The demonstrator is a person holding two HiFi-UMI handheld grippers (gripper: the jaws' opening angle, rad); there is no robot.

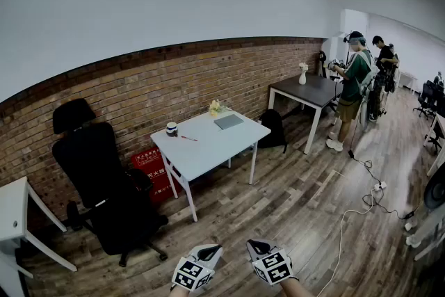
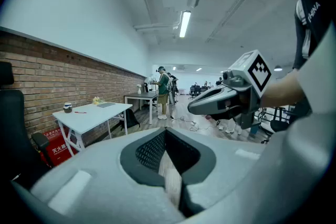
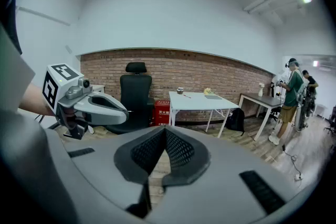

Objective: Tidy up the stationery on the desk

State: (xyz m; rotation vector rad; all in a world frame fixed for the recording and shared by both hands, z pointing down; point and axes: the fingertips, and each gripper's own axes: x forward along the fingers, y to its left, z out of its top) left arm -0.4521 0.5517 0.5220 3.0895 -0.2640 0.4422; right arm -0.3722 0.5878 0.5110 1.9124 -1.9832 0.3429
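Desk (image 1: 208, 147), one, white, with one cup (image 1: 172, 129), one red pen (image 1: 188, 138); left tongs (image 1: 211, 250) and right tongs (image 1: 256, 246) both closed, empty.

White desk (image 1: 215, 148) on a wood floor (image 1: 299, 212), dark-rimmed cup (image 1: 172, 129) at its 10 o'clock edge, red pen (image 1: 188, 138) near it at 9, small yellow bunch (image 1: 215, 107) (too small to tell more) at 12, flat grey pad (image 1: 228, 122) at 1.

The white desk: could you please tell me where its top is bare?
The white desk is bare along its near edge, in front of the red pen and grey notebook. The wall side, with the cup and flowers, is crowded.
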